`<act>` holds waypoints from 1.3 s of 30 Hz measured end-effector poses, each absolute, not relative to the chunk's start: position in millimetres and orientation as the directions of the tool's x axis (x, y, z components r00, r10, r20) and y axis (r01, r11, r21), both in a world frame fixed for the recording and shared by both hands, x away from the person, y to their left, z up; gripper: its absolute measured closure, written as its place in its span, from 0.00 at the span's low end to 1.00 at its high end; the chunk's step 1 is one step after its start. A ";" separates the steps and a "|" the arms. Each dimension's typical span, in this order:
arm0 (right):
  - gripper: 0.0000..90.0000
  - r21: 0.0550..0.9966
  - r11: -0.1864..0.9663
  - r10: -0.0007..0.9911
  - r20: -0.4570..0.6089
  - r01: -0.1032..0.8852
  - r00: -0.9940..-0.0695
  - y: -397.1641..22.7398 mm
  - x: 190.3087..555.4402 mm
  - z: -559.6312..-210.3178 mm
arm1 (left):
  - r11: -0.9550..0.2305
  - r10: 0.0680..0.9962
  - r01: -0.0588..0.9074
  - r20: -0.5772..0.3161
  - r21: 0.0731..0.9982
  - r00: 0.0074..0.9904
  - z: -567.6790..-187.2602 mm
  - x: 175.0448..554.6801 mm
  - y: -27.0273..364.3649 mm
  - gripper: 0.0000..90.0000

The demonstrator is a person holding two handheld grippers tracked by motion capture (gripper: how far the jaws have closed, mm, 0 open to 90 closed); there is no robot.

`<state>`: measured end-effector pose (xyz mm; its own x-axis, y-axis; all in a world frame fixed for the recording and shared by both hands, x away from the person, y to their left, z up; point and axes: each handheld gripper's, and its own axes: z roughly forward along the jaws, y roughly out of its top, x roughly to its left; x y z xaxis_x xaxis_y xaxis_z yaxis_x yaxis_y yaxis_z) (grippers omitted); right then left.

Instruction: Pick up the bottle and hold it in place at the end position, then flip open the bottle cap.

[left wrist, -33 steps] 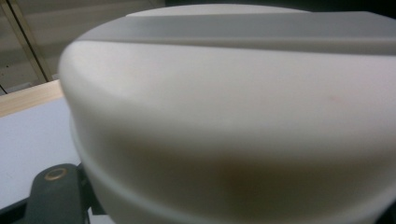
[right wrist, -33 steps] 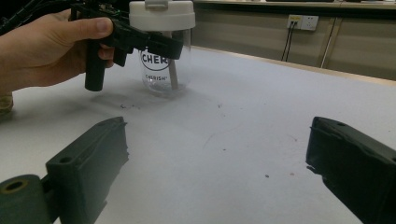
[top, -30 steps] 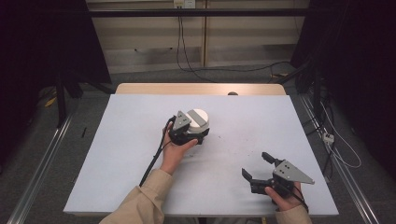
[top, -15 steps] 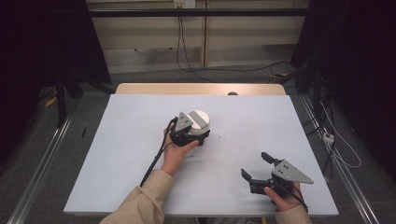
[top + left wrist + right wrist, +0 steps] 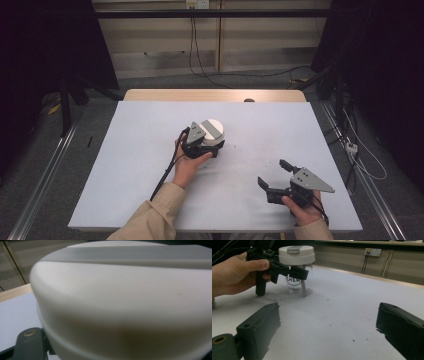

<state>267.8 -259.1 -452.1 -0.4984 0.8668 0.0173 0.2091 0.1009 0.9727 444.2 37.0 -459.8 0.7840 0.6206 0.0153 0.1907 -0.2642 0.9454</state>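
My left tool (image 5: 209, 145) sits so close that the jar's white lid (image 5: 125, 302) blurs, hiding my jaws behind it.

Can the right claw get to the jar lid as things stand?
Probably yes: the right claw is open, bare table lies between, and the lid top is exposed, though the left claw grips the jar.

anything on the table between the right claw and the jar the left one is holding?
Nothing visible. In the right gripper view, bare white tabletop runs from the open right claw to the clear jar with the white lid. The left claw is shut on the jar from the far side, not in that path.
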 end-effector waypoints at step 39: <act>0.21 0.953 0.068 0.857 0.096 0.296 -0.506 -219.0 325.1 -435.9 | -0.272 0.620 0.190 0.020 0.943 0.784 -459.2 441.9 38.3 0.21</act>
